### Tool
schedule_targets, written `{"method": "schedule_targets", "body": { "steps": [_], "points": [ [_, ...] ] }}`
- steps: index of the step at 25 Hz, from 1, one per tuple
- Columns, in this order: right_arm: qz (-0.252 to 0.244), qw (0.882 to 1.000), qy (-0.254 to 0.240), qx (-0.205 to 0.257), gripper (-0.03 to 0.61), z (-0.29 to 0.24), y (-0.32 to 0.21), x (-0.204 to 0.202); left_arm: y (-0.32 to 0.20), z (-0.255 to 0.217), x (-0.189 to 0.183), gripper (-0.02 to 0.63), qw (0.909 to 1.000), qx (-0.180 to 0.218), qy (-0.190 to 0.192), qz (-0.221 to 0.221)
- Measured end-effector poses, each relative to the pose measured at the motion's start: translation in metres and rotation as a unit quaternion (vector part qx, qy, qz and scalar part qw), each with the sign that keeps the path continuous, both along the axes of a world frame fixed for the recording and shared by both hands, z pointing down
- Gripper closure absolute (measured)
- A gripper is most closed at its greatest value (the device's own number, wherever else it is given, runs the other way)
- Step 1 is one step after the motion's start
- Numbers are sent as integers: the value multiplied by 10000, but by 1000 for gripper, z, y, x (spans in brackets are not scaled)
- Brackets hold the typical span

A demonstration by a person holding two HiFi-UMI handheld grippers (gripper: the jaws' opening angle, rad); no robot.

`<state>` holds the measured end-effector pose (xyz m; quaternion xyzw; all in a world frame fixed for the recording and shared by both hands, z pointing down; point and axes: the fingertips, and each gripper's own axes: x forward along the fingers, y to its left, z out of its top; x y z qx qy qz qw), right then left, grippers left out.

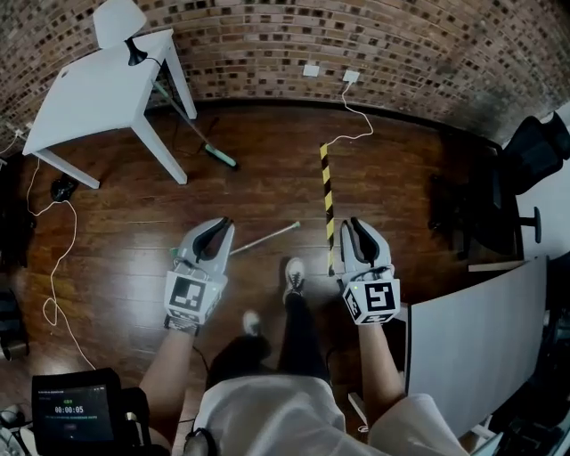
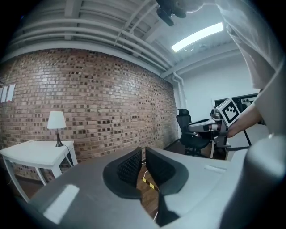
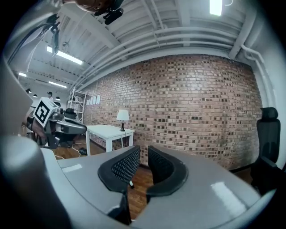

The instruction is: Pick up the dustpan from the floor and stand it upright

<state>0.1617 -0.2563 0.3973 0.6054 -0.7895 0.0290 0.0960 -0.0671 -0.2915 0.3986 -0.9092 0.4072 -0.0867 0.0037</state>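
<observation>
white table (image 1: pixel 98 89), lamp (image 1: pixel 118 22), striped floor tape (image 1: pixel 326 191); right gripper (image 1: pixel 356 224) empty

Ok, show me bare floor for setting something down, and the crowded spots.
Bare floor: between the table and the striped tape, past the broom; also between tape and chair. Crowded: the left edge with cables, the right with the white panel.

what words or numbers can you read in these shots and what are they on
"00:00:05": on the black device's screen, lower left of the head view.
Green line above that timer: too small to read.
Marker cubes: square patterns only, no words.
Sheets on the brick wall: too small to read.
</observation>
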Motion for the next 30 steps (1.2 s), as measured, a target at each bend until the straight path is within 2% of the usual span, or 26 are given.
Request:
{"method": "schedule_targets", "body": {
  "steps": [2, 5, 8, 17, 22, 26, 30],
  "points": [
    [-48, 9999, 48, -123, 503, 33, -20, 9, -19, 28, 12, 586, 9999, -117, -51, 103],
    [-119, 9997, 115, -179, 491, 92, -48, 24, -45, 68, 28, 586, 9993, -340, 138, 77],
    [-58, 9998, 126, -136, 494, 164, -77, 46, -75, 116, 43, 586, 9996, -131, 232, 100],
    [-106, 9956, 166, -917, 434, 422, -112, 73, -119, 339, 60, 586, 9984, -553, 64, 85],
    [-123, 9921, 250, -1222, 414, 550, -121, 75, -137, 441, 62, 588, 9981, -617, 45, 45],
    [-376, 9889, 515, -1344, 393, 632, -121, 67, -151, 491, 60, 591, 9982, -529, -268, -101],
    [-570, 9844, 730, -1497, 391, 707, -119, 63, -165, 537, 43, 595, 9989, -168, -352, -242]
  ]
}}
